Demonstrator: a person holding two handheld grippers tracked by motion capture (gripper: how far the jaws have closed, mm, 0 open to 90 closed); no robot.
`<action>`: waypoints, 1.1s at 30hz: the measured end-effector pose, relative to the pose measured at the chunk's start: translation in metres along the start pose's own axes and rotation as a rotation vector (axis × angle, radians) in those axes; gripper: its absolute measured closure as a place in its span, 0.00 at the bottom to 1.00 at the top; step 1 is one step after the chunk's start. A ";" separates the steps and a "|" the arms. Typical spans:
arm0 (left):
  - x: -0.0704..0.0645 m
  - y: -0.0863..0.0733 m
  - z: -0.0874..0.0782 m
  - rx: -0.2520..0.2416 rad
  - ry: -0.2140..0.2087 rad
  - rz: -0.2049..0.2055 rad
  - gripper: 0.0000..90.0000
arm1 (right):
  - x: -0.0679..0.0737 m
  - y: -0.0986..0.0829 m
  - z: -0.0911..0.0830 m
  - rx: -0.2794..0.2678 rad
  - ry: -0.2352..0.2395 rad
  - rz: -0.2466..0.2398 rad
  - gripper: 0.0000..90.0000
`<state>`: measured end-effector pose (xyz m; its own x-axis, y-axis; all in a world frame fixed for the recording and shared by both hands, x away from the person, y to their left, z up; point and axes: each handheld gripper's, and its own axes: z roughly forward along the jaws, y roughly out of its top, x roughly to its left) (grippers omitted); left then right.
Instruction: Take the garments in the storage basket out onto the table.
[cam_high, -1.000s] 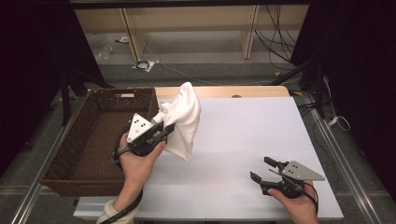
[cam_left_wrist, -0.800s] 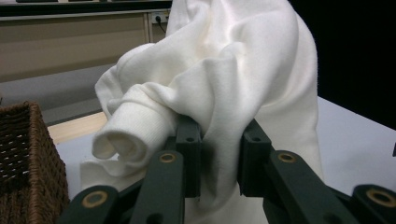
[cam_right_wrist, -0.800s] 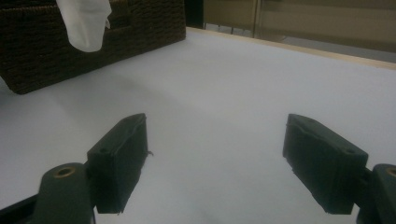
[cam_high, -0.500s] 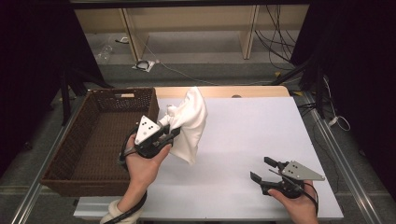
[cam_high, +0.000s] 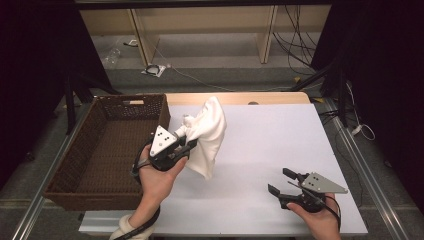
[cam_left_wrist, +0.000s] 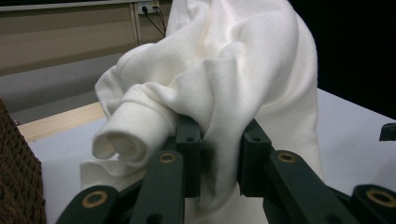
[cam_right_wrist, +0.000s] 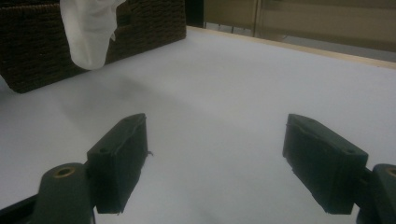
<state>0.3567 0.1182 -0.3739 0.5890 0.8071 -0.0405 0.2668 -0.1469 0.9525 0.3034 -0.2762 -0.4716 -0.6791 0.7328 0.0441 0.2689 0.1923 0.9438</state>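
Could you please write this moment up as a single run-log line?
left gripper: shut on white cloth, held off the table | right gripper: open, idle | wicker basket: holds nothing visible

Lab: black curtains (cam_high: 45, 50), floor cables (cam_high: 295, 50)

Soft white knit cloth (cam_high: 207, 135), rough woven wicker basket (cam_high: 100, 150) — matt black plastic tongs (cam_right_wrist: 219, 163)

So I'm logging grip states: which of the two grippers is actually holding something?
The left gripper: its jaws are clamped on the white cloth, lifted beside the wicker basket. The right gripper rests open, nothing between its jaws.
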 end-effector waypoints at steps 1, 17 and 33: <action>-0.001 0.000 0.001 0.003 -0.002 0.002 0.82 | 0.000 0.000 0.000 -0.001 0.000 -0.001 0.26; -0.004 -0.002 0.005 0.007 -0.014 -0.002 0.82 | 0.000 0.000 0.000 -0.002 0.000 0.002 0.26; -0.013 -0.007 0.018 0.042 -0.049 0.009 0.82 | -0.002 -0.001 0.001 0.004 -0.006 0.010 0.26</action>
<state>0.3609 0.0981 -0.3855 0.6280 0.7767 -0.0482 0.2927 -0.1784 0.9394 0.3050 -0.2767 -0.4726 -0.6724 0.7384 0.0521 0.2785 0.1871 0.9420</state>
